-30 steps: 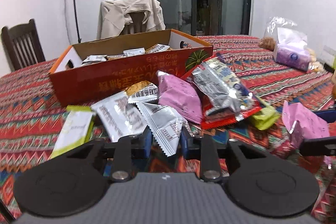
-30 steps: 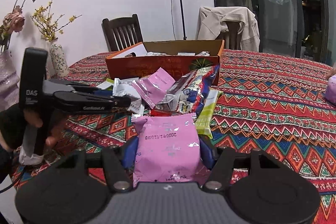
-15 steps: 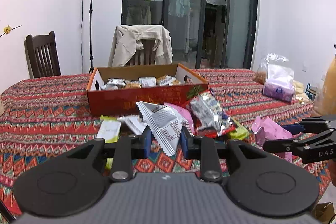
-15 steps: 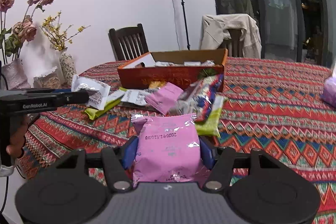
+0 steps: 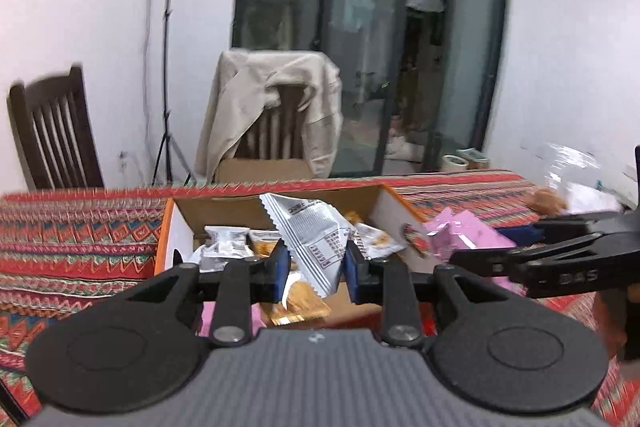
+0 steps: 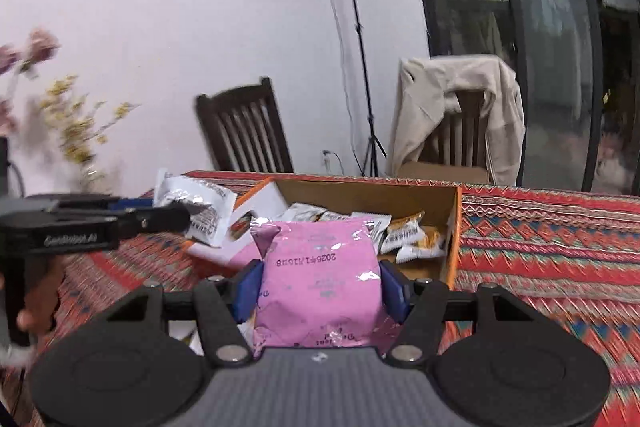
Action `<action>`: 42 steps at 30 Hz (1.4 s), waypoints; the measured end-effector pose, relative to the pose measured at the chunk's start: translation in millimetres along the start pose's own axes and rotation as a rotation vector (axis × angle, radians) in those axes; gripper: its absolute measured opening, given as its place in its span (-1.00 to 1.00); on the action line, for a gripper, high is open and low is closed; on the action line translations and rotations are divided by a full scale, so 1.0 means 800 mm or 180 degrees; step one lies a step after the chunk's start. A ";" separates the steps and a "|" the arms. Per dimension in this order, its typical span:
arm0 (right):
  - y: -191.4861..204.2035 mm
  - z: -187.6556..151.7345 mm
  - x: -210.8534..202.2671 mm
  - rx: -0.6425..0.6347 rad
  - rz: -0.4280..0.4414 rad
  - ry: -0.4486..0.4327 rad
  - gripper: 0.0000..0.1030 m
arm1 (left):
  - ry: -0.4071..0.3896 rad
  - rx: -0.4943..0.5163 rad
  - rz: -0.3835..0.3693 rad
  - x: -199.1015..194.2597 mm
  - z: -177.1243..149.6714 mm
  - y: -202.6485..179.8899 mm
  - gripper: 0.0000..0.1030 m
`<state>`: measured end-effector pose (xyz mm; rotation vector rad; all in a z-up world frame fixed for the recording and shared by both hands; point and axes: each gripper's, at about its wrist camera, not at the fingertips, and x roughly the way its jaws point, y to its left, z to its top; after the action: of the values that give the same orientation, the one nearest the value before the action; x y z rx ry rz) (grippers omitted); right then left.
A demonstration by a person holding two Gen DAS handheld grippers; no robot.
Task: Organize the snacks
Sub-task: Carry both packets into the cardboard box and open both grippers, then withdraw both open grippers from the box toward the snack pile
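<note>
Snacks are being carried to the cardboard box (image 5: pixel 400 211), one in each gripper; the white packet (image 5: pixel 316 243) is hanging pinched between the pads of the left gripper (image 5: pixel 316 269), its crimped top edge poking up above the box's open mouth; the pink packet (image 6: pixel 318 279) is sitting clamped between the blue pads of the right gripper (image 6: pixel 320 287), held just in front of the box's near wall. The step in hand is looking like the delivery, with both packets nearing the box where other small packets (image 6: pixel 404 233) are already lying; the next move is probably calling for each gripper to come over the opening, tip down and let go, one after the other so they are not crowding each other. The box is resting on the patterned tablecloth (image 6: pixel 540 239); a chair with a jacket (image 5: pixel 276 115) is standing behind it.
</note>
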<state>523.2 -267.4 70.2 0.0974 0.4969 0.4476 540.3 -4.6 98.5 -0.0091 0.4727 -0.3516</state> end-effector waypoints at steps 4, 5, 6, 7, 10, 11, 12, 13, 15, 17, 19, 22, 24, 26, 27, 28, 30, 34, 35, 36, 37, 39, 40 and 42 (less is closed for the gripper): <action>-0.024 0.034 0.109 0.0283 -0.0078 0.0326 0.19 | 0.0216 -0.0194 0.0080 0.073 0.003 0.026 -0.46; -0.027 0.037 0.133 0.0322 -0.0113 0.0418 0.19 | 0.0267 -0.0219 0.0108 0.088 0.001 0.029 -0.46; -0.028 0.037 0.153 0.0298 -0.0183 0.0502 0.18 | 0.0302 -0.0241 0.0124 0.099 -0.002 0.034 -0.46; -0.027 0.035 0.174 0.0238 -0.0274 0.0591 0.19 | 0.0348 -0.0284 0.0136 0.111 -0.006 0.037 -0.46; -0.023 0.027 0.219 0.0135 -0.0372 0.0825 0.19 | 0.0443 -0.0343 0.0188 0.139 -0.013 0.043 -0.45; -0.021 0.023 0.229 0.0121 -0.0382 0.0890 0.19 | 0.0470 -0.0346 0.0231 0.147 -0.015 0.045 -0.45; -0.019 0.019 0.234 0.0111 -0.0385 0.0939 0.19 | 0.0505 -0.0347 0.0254 0.153 -0.017 0.045 -0.45; -0.017 0.015 0.242 0.0113 -0.0377 0.0998 0.20 | 0.0569 -0.0357 0.0250 0.161 -0.018 0.047 -0.44; -0.014 0.010 0.247 0.0140 -0.0340 0.1041 0.21 | 0.0656 -0.0379 0.0221 0.169 -0.019 0.048 -0.33; -0.013 0.009 0.245 0.0182 -0.0291 0.1032 0.28 | 0.0653 -0.0380 0.0222 0.165 -0.019 0.048 -0.01; -0.012 0.011 0.237 0.0201 -0.0277 0.1005 0.33 | 0.0628 -0.0359 0.0230 0.154 -0.016 0.045 0.06; -0.011 0.017 0.221 0.0167 -0.0296 0.0947 0.34 | 0.0609 -0.0337 0.0252 0.132 -0.011 0.043 0.25; -0.012 0.022 0.207 0.0144 -0.0307 0.0903 0.41 | 0.0585 -0.0318 0.0277 0.109 -0.007 0.040 0.32; -0.010 0.026 0.187 0.0103 -0.0320 0.0849 0.46 | 0.0565 -0.0295 0.0269 0.085 -0.004 0.034 0.47; -0.008 0.028 0.174 0.0070 -0.0318 0.0812 0.49 | 0.0554 -0.0275 0.0263 0.073 -0.002 0.031 0.50; -0.006 0.029 0.159 0.0032 -0.0321 0.0777 0.50 | 0.0536 -0.0264 0.0263 0.056 -0.001 0.027 0.50; -0.002 0.033 0.129 -0.0005 -0.0320 0.0689 0.55 | 0.0499 -0.0218 0.0243 0.025 -0.001 0.019 0.54; 0.008 0.036 0.057 -0.0059 -0.0281 0.0489 0.64 | 0.0355 -0.0108 0.0190 -0.055 -0.009 -0.006 0.72; 0.011 0.036 0.041 -0.0074 -0.0277 0.0446 0.67 | 0.0316 -0.0075 0.0172 -0.074 -0.012 -0.013 0.82; 0.016 0.035 0.022 -0.0098 -0.0267 0.0394 0.71 | 0.0264 -0.0037 0.0151 -0.097 -0.016 -0.020 0.87; 0.021 0.033 0.001 -0.0127 -0.0256 0.0345 0.73 | 0.0210 -0.0017 0.0154 -0.115 -0.022 -0.026 0.89; 0.029 0.027 -0.033 -0.0168 -0.0244 0.0266 0.82 | 0.0068 0.0002 0.0152 -0.154 -0.034 -0.037 0.91; 0.034 0.021 -0.054 -0.0198 -0.0235 0.0219 0.85 | -0.0015 -0.0014 0.0157 -0.176 -0.042 -0.044 0.91; 0.042 0.008 -0.088 -0.0246 -0.0229 0.0125 0.87 | -0.0164 -0.0031 0.0165 -0.212 -0.059 -0.053 0.94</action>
<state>457.7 -268.1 113.2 -0.0037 0.5194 0.3985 364.3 15.3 135.4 -0.0154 0.4228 -0.2976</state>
